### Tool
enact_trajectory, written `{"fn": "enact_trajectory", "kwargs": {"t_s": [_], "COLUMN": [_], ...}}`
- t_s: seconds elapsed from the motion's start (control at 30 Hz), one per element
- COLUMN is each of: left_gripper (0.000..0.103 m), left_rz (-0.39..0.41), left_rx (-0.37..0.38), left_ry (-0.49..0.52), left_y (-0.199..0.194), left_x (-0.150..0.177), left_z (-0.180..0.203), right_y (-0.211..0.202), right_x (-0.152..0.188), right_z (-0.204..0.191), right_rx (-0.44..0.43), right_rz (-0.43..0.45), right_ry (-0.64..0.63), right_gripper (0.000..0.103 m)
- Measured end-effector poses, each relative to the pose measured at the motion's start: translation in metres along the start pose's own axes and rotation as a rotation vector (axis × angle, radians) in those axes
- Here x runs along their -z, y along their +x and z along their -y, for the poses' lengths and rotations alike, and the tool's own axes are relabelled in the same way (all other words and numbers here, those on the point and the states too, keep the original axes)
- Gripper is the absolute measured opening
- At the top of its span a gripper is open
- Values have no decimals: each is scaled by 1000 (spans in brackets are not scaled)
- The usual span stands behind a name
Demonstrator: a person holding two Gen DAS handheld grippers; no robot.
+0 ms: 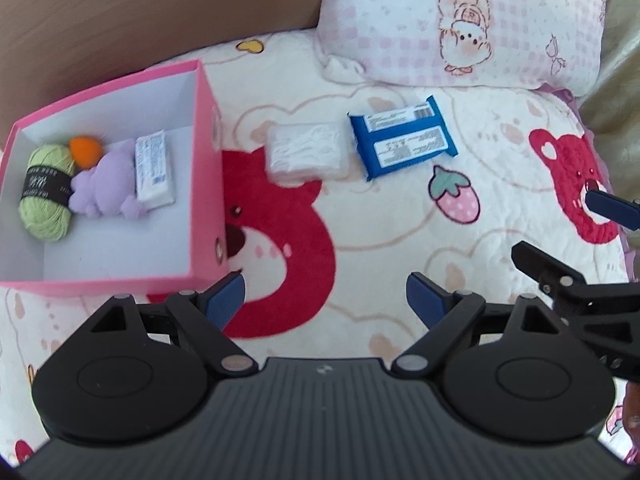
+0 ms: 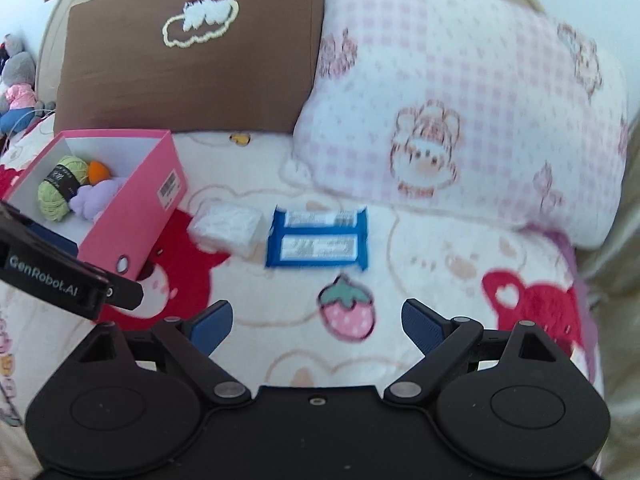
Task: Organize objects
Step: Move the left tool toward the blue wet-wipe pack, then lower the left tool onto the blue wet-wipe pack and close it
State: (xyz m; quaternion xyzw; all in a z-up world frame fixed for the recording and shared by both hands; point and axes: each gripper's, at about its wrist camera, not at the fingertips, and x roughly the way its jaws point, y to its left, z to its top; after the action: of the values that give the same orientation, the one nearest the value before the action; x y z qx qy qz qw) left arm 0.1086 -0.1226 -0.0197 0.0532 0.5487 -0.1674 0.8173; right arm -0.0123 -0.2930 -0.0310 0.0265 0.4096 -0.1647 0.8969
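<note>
A pink box [image 1: 204, 184] stands open on the bed at the left. It holds green yarn [image 1: 46, 192], an orange ball [image 1: 84, 150], a purple plush [image 1: 108, 184] and a white packet [image 1: 154, 170]. On the bedspread right of the box lie a white tissue pack [image 1: 306, 150] and a blue packet [image 1: 402, 142]. My left gripper [image 1: 326, 292] hovers open and empty near the box's front corner. The right gripper [image 2: 316, 316] is open and empty, short of the blue packet [image 2: 318, 240] and the tissue pack [image 2: 226, 228]. It also shows at the right edge of the left wrist view, as the right gripper [image 1: 558, 224].
A brown pillow [image 2: 192, 60] leans behind the pink box [image 2: 136, 216], and a pink checked pillow [image 2: 460, 120] lies behind the packets. Soft toys [image 2: 18, 80] sit at the far left. One of the left gripper's fingers [image 2: 72, 280] crosses the right wrist view beside the box.
</note>
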Motion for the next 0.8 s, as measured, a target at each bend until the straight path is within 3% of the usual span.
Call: {"fn": "enact_trajectory", "kwargs": {"t_s": [0.33,0.53,0.8], "left_gripper": [87,85,85], "left_rz": [67,100,115], "left_rx": [73,151,234], "left_ry": [-62,-74,-152], "left_y": [39,66,101], "left_x": [-19,-27,-38], "left_z": [-2,3,7], "right_y": [50,86,128], "right_x": [8,4,-1], "right_z": [8,21,28], "right_rx": [-19,-139,-138], "right_rz": [77,8,-75], "right_ry": [-52,-7,-7], "right_gripper": [92,93,93]}}
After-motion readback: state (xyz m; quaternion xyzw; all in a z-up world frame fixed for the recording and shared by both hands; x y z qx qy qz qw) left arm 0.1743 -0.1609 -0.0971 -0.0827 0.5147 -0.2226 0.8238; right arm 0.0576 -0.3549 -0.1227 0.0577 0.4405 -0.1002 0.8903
